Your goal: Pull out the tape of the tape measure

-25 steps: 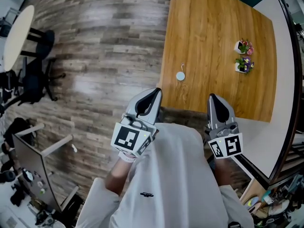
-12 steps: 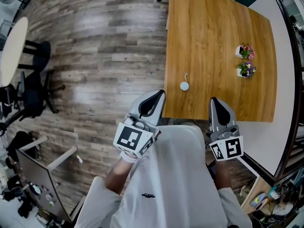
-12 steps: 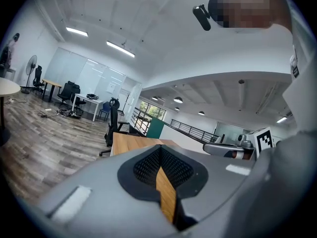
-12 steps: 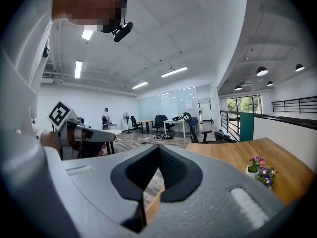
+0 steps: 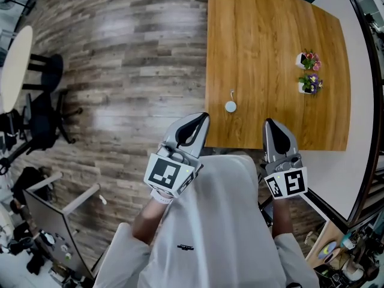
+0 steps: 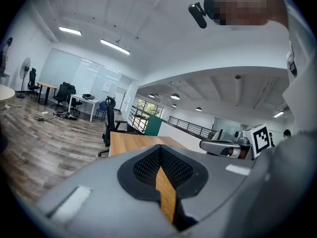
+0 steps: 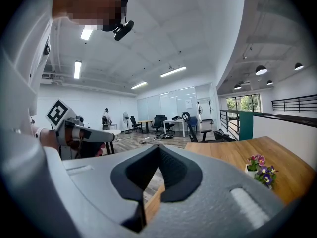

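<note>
A small round white tape measure (image 5: 231,106) lies on the wooden table (image 5: 270,47), near its front edge, with a short strap or tape end pointing away from me. My left gripper (image 5: 199,118) is held close to my chest, just left of the table's near corner, jaws shut and empty. My right gripper (image 5: 269,123) hovers at the table's front edge, right of the tape measure, also shut and empty. In the left gripper view the jaws (image 6: 159,155) meet at the tip with the table behind; in the right gripper view the jaws (image 7: 158,150) meet likewise.
Two small white pots of flowers (image 5: 308,71) stand on the table's right side, also seen as flower pots (image 7: 260,171) in the right gripper view. A white wall ledge (image 5: 360,101) borders the table on the right. Office chairs (image 5: 45,110) and a round table (image 5: 15,56) stand at left.
The head view has shifted slightly, so the table and tape measure sit a little lower and closer. Both grippers stay shut and almost still near my chest.
</note>
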Action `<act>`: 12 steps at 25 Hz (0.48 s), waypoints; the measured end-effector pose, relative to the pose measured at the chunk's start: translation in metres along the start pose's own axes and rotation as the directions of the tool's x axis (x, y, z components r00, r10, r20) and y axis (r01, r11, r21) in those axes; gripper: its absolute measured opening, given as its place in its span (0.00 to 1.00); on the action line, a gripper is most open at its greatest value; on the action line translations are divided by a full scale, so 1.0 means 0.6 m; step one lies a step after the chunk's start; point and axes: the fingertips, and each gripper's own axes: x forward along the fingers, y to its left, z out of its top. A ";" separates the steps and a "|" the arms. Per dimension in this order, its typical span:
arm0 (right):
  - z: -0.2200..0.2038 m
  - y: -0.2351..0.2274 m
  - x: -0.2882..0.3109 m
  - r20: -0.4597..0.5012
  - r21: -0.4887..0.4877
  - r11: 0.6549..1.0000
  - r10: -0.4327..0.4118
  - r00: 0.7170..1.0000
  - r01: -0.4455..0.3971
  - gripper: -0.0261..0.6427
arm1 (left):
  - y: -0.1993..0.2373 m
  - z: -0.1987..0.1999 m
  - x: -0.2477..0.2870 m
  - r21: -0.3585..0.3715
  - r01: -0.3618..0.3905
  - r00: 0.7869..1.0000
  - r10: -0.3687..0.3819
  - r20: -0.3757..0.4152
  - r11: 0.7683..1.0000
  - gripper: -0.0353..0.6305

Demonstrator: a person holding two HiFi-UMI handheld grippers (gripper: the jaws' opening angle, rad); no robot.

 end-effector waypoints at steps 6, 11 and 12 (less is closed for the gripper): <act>-0.011 -0.002 0.007 -0.020 0.003 1.000 0.004 1.000 -0.004 0.13 | 0.007 -0.005 0.000 0.008 -0.030 1.000 0.030 0.007 1.000 0.25; -0.016 -0.007 0.009 -0.019 0.024 1.000 -0.012 1.000 0.013 0.34 | 0.011 -0.017 0.003 0.019 -0.019 1.000 0.019 -0.010 1.000 0.47; -0.020 -0.009 0.010 -0.024 0.026 1.000 -0.013 1.000 0.014 0.36 | 0.011 -0.020 0.005 0.022 -0.019 1.000 0.019 -0.016 1.000 0.50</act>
